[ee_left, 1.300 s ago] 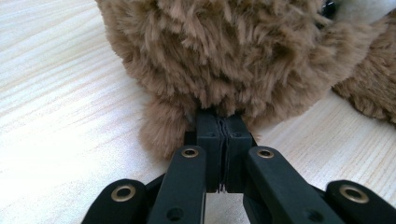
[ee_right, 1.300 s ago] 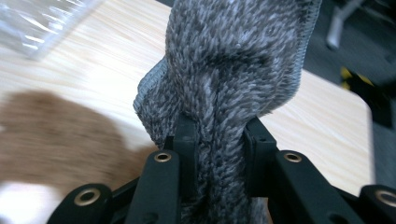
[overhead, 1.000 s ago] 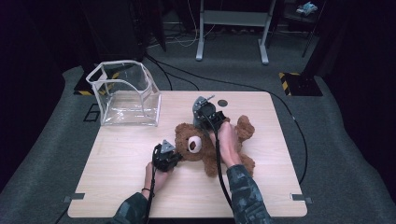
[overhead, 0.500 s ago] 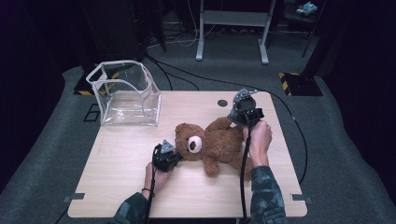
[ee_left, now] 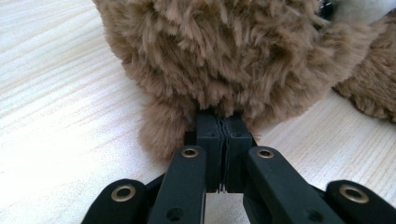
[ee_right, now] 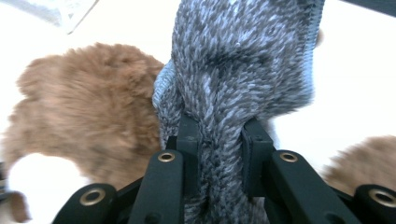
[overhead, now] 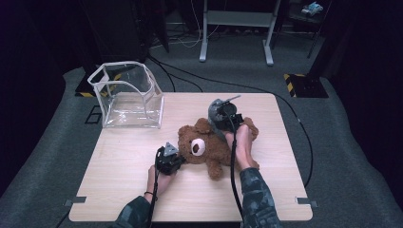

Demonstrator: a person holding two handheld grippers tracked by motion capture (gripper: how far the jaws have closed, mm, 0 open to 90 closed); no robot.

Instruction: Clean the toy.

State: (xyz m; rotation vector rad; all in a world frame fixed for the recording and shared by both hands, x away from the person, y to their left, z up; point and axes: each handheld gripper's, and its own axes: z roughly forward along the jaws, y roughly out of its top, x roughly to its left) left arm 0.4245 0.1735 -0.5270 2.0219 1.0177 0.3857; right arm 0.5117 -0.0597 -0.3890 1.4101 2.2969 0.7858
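A brown teddy bear (overhead: pixel 211 145) lies on the wooden table (overhead: pixel 119 190), its face turned up. My left gripper (overhead: pixel 177 160) rests low at the bear's head, shut on a tuft of its fur. In the left gripper view the jaws (ee_left: pixel 223 135) are pressed together with the bear's fur (ee_left: pixel 224 51) pinched at their tips. My right gripper (overhead: pixel 222 116) hovers over the bear's body, shut on a grey knitted piece (overhead: pixel 215 118). The right gripper view has that grey knit (ee_right: pixel 243 56) bunched between the jaws (ee_right: pixel 219 135), with the bear (ee_right: pixel 88 107) blurred beneath.
A clear plastic bin (overhead: pixel 126 95) stands open at the table's back left corner. Cables run over the grey floor behind the table. A metal stand (overhead: pixel 235 33) rises beyond the far edge.
The right gripper swung out toward the table's back right with the grey knit, then came back left over the bear. The left gripper has stayed on the bear's head.
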